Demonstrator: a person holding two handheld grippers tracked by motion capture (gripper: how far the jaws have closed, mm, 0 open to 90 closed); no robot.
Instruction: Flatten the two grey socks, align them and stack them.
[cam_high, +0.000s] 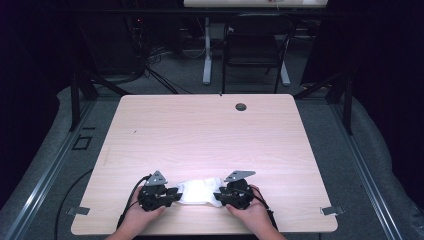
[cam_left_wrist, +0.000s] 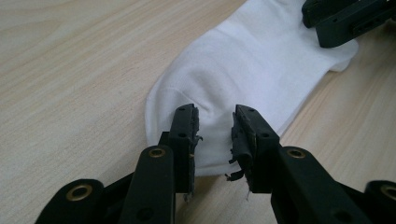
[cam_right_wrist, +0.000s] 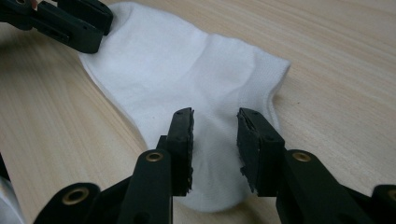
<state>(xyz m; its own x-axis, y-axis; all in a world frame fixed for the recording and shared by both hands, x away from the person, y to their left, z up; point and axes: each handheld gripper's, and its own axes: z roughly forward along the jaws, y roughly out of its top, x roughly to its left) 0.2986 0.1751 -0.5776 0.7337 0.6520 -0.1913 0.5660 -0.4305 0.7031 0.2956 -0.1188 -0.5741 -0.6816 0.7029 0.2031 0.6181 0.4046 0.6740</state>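
A white sock (cam_high: 198, 191) lies flat on the light wooden table (cam_high: 210, 130) near the front edge, between my two grippers. My left gripper (cam_high: 169, 194) sits at the sock's left end; in the left gripper view its jaws (cam_left_wrist: 215, 135) stand apart over the white sock (cam_left_wrist: 252, 70), nothing pinched between them. My right gripper (cam_high: 220, 196) sits at the sock's right end; in the right gripper view its jaws (cam_right_wrist: 214, 140) are likewise apart above the white sock (cam_right_wrist: 187, 65). Each gripper view shows the other gripper at the sock's far end.
A round cable hole (cam_high: 241, 106) is in the table's far edge. Behind the table stand a black chair (cam_high: 255, 47) and a white desk leg (cam_high: 207, 50). Metal clips (cam_high: 79, 210) mark the front corners.
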